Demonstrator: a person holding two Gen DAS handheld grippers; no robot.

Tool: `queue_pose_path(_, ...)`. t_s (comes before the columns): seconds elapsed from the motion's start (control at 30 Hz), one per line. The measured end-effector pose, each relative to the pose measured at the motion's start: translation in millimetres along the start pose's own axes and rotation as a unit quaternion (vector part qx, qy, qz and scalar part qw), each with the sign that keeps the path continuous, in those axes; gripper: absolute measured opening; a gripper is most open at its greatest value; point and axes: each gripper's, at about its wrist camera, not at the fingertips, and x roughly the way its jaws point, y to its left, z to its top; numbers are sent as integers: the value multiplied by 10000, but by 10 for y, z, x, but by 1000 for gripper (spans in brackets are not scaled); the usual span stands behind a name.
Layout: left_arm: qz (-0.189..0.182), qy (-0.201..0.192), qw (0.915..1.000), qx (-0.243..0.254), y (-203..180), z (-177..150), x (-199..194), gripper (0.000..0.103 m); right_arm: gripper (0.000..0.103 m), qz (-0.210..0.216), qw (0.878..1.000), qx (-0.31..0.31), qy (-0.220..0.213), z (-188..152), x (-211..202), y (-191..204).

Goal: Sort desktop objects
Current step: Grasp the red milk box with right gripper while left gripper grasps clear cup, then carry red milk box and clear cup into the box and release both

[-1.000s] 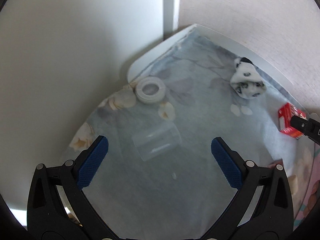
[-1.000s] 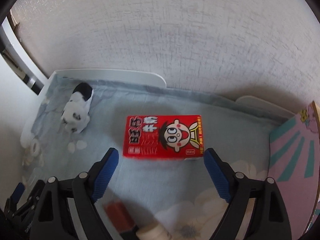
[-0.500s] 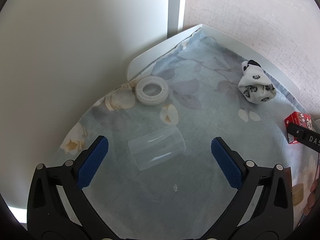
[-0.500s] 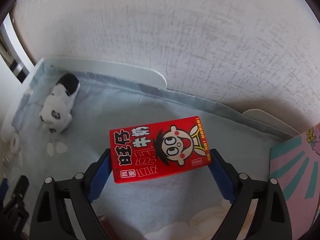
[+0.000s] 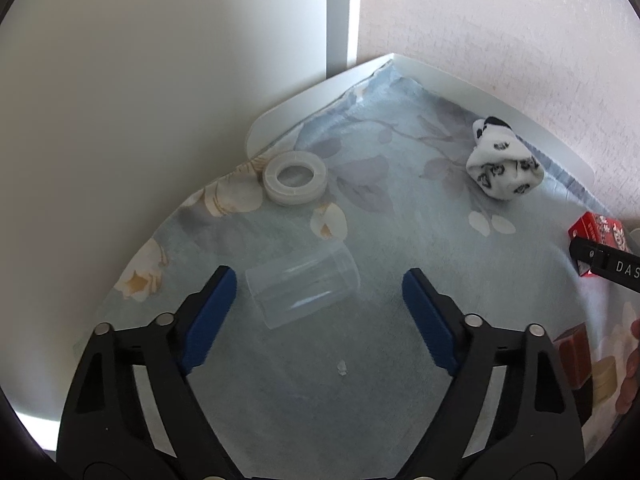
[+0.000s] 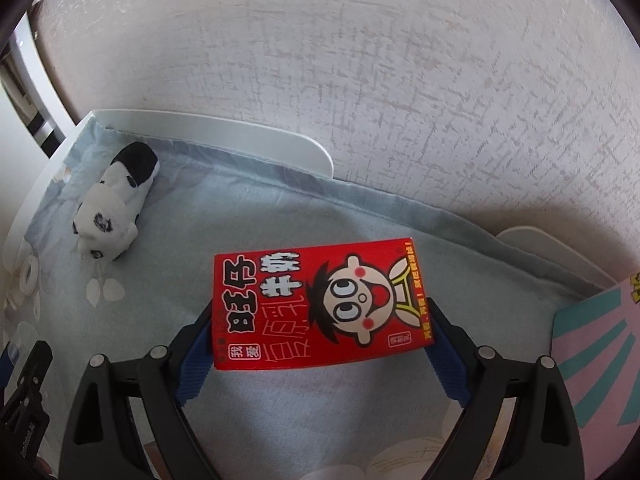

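Observation:
A clear plastic cup [image 5: 302,285] lies on its side on the floral cloth [image 5: 400,240]. My left gripper [image 5: 316,292] is open, its blue pads on either side of the cup without touching it. A white tape roll [image 5: 295,176] lies beyond the cup. A black-and-white rolled sock [image 5: 502,166] lies at the far right; it also shows in the right wrist view [image 6: 114,204]. A red milk carton [image 6: 318,304] lies flat between the pads of my right gripper [image 6: 320,338], which has closed in on its two ends.
White walls close the table's back and left sides. A white raised rim [image 6: 208,132] runs along the table edge. A pink and teal book [image 6: 600,360] lies at the right. Small brown and cream items [image 5: 576,356] sit at the left view's right edge.
My right gripper moved forward and narrowed around the red carton. My left gripper moved closer to the clear cup and narrowed a little.

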Motion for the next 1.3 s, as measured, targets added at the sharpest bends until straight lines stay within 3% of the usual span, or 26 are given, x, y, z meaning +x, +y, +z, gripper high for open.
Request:
queue_pose_path(0.2,39,-54,9999,-136,69,23,-14,75,88,-78,9995,-255,-145,13,-56,51)
queue_pose_path(0.33,6,-1,9999,-135,85,45,40,59,88,-88,9993,-317,-169,7,-79,62)
queue_pose_path(0.37,5,-20,9999,-129,89,48,33,49,88,-88,9992,-335,-174,8,-87,63)
queue_pose_path(0.7,-191,-103,9998,-13,71,92,-96,49,88,-39,9989,-387,-262,38,-228,44)
queue_pose_path(0.83,-486,14,9987,136,20,193,-148,49,88,-19,9994,-312,-161,142,-290,-116)
queue_pose_path(1.3,-1303,52,9874,893,-257,832,-722,49,88,92,9991,-78,-404,159,-1499,-488)
